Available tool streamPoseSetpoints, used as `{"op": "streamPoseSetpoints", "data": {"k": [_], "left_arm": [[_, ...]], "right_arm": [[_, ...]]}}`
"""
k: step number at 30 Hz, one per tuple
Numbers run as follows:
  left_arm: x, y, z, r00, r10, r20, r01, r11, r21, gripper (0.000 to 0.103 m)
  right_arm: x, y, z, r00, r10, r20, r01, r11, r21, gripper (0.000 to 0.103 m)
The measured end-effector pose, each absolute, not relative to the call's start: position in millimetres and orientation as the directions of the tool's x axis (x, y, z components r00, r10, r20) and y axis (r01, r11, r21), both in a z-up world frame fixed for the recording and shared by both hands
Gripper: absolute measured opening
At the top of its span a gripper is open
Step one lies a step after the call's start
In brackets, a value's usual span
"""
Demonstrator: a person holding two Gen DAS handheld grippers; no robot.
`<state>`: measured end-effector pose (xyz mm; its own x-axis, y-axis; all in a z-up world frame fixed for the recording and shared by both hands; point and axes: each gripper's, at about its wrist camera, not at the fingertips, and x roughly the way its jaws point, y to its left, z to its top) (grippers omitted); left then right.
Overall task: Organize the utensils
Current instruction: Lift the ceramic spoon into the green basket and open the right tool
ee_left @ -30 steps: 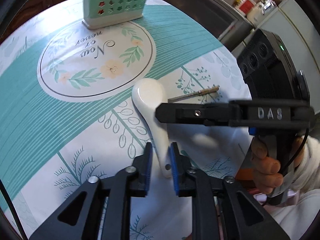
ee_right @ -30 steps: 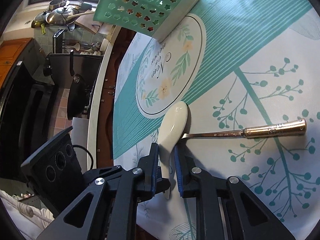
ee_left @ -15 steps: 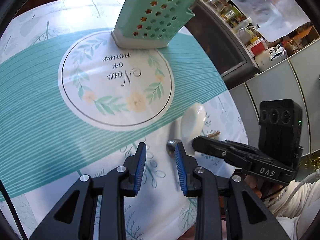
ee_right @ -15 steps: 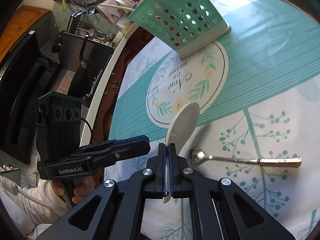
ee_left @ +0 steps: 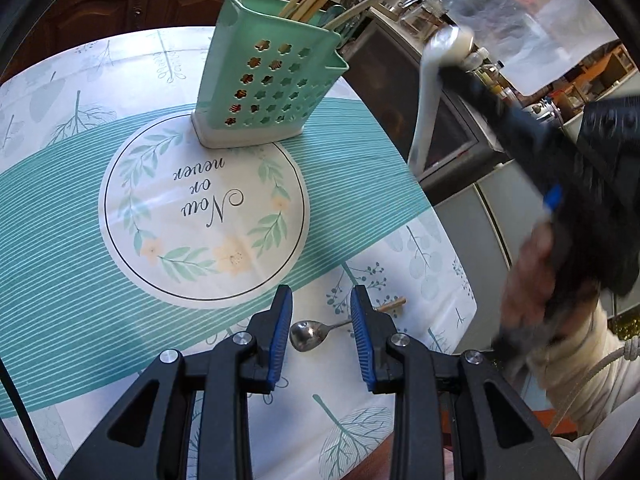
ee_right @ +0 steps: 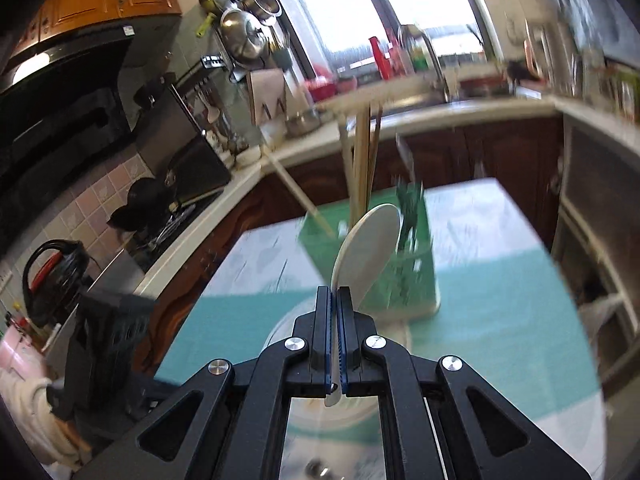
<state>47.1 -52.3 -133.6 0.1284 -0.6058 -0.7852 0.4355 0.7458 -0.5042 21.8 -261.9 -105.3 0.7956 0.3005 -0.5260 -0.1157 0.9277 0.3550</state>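
Partway: right gripper (ee_right: 335,308) clamped on white spoon (ee_right: 370,246), held in the air in front of the green utensil holder (ee_left: 272,88), not yet inserted. Left gripper (ee_left: 322,334) part-open, empty, above metal spoon (ee_left: 306,334) lying on tablecloth (ee_left: 60,208); that one remains.

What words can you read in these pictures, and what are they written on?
"Now or never": printed inside the leafy round emblem on the tablecloth, upside down from the left wrist view.
Nothing else is readable: the black device by the person's hand is blurred, and the kitchen shelf items are too small and blurred.
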Motion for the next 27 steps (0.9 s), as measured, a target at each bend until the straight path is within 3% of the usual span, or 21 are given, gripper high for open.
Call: {"op": "streamPoseSetpoints", "data": {"k": [7,27], "left_arm": [[50.3,-42.8,-145.8,0.158,-0.578,-0.8,0.353,0.79,-0.501,0.027],[68.6,-53.7,-176.0,0.216,-0.554,-0.804,0.168,0.832,-0.528,0.027]], "right_arm": [[76.1,-291.1,-76.6,0.829,0.297,-0.473,-0.199,0.949,0.246,0.002],[213.0,-294.7,-116.7,0.834,0.381,-0.4,-0.355,0.924,0.142,0.002]]}}
